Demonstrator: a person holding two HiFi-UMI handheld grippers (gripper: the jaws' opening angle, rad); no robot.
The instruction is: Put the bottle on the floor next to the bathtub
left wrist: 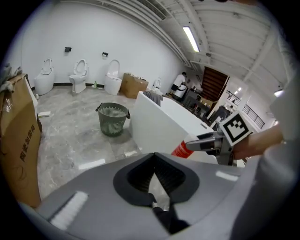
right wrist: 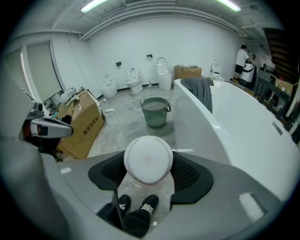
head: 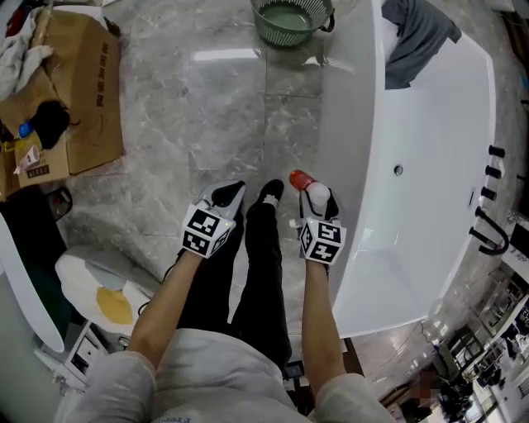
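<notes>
The bottle [head: 301,179] has a red body and a white end. My right gripper [head: 315,197] is shut on it, held above the grey marble floor just left of the white bathtub [head: 430,149]. In the right gripper view the bottle's round white end [right wrist: 148,159] fills the space between the jaws of the right gripper [right wrist: 149,174]. From the left gripper view the red bottle [left wrist: 181,149] pokes out of the right gripper [left wrist: 202,141] in front of the bathtub [left wrist: 152,126]. My left gripper [head: 226,197] hangs beside it, shut and empty, with its pads [left wrist: 140,177] meeting at the tips.
The person's black legs and shoes [head: 266,216] stand between the grippers. A green basket [head: 289,20] stands by the tub's far end, where a grey cloth [head: 417,37] hangs. A cardboard box [head: 83,91] lies left; a toilet [head: 87,285] is near left. Black taps [head: 492,211] line the tub's right.
</notes>
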